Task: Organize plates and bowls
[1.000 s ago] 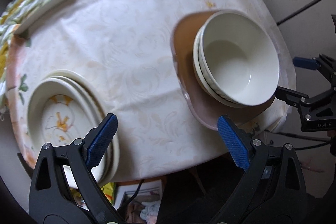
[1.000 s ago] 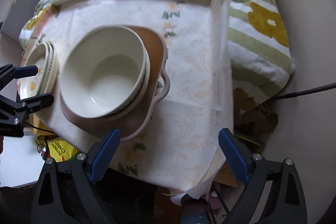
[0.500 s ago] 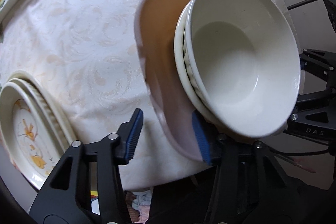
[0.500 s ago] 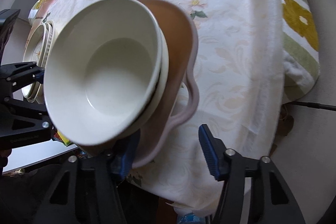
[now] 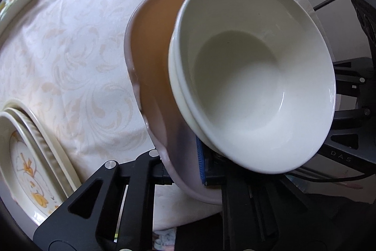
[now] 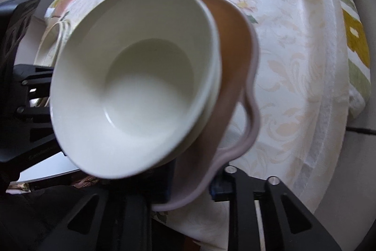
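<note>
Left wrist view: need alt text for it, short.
The left hand-held gripper is clamped on the near rim of a brown tray carrying stacked white bowls, on a pale patterned tablecloth. Stacked floral plates sit at lower left; the right hand-held gripper shows behind the bowls.

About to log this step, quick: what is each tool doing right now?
Left tool: just closed, shut on the near edge of the tray.
Right tool: just closed, shut on the same tray's edge, bowls stacked on it.

The right gripper (image 6: 191,185) has just closed its jaws on the near rim of the brown, pink-edged tray (image 6: 235,58), which carries stacked cream ceramic bowls (image 6: 141,77) over the pale floral tablecloth (image 6: 293,67).
</note>
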`<state>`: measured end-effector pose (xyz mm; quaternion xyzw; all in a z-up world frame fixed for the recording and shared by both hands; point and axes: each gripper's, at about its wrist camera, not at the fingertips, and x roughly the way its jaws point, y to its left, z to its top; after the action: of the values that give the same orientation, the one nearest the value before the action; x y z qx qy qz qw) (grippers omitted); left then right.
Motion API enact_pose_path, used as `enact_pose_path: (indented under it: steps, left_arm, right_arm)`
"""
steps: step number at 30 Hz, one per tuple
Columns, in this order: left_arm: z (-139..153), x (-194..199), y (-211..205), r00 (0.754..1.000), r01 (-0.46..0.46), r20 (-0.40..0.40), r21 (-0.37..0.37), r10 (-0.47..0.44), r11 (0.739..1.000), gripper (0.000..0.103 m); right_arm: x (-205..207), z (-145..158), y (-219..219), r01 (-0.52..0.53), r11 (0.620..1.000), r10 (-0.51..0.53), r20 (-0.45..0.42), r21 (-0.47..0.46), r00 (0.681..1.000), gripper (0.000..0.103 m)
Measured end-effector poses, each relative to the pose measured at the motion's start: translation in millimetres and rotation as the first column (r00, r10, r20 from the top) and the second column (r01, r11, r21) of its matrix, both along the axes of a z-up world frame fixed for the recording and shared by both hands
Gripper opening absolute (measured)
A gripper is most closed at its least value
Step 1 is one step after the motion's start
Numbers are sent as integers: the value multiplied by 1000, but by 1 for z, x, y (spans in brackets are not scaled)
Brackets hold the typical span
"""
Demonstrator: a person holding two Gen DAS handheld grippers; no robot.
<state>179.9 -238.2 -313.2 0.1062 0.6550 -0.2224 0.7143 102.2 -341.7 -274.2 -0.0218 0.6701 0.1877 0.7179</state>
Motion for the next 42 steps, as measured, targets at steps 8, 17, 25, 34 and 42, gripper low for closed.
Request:
enact_pose_path:
  steps: [8,17,25,34,42]
  left_arm:
    - [9,-11,-12,995,54,78,35,-57,998,12]
    - [46,-20,12,990,24,135,29,-28,999,12]
    - [106,-24,81,974,-49,224,30,41,998,12]
    - [109,-27,200,974,-57,222,62,42,996,12]
    - [67,-20,254,987,-42,156,63,32,997,12]
  right_arm:
    - [-5,8,1,15,1000,-14,65,-17,998,18]
    - [0,36,8,-15,999,20,138,-36,990,18]
    - [7,89,66,-83,995,91,223,-47,971,18]
    - [5,92,182,-100,995,104,239,-30,965,18]
    - [1,66,248,-87,995,93,197,-39,976,18]
